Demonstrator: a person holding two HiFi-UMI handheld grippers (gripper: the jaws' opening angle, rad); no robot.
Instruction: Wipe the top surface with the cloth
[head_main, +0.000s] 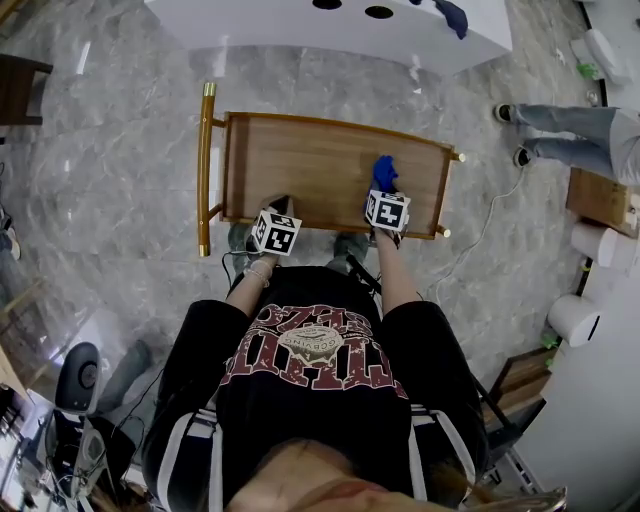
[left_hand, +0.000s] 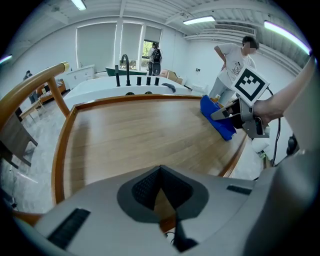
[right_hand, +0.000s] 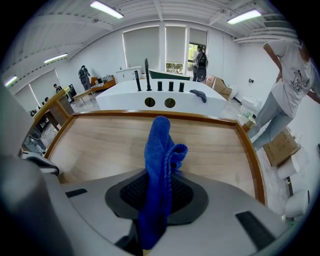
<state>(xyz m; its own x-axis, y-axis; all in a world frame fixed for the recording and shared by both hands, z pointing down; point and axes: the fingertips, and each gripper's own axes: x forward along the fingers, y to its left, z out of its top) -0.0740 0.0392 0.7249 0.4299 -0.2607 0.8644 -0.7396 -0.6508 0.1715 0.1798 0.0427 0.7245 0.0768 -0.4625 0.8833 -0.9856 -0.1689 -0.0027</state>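
Note:
The wooden cart top (head_main: 310, 165) has a raised rim and lies just in front of me. A blue cloth (head_main: 383, 172) rests on its right part, near the front edge, with my right gripper (head_main: 381, 188) shut on it. In the right gripper view the cloth (right_hand: 160, 160) stands up bunched between the jaws of that gripper (right_hand: 159, 192), over the wood (right_hand: 100, 145). My left gripper (head_main: 281, 207) is shut with nothing in it, at the cart's front edge left of centre. The left gripper view shows that gripper (left_hand: 160, 172) low over bare wood (left_hand: 140, 130), with the cloth (left_hand: 217, 122) off to the right.
A brass handle bar (head_main: 205, 170) runs along the cart's left end. Beyond the cart stands a white counter (head_main: 330, 30) with sink holes and a dark cloth (head_main: 452, 15) on it. A person (head_main: 570, 130) stands to the right. White rolls (head_main: 590, 245) and boxes lie at right.

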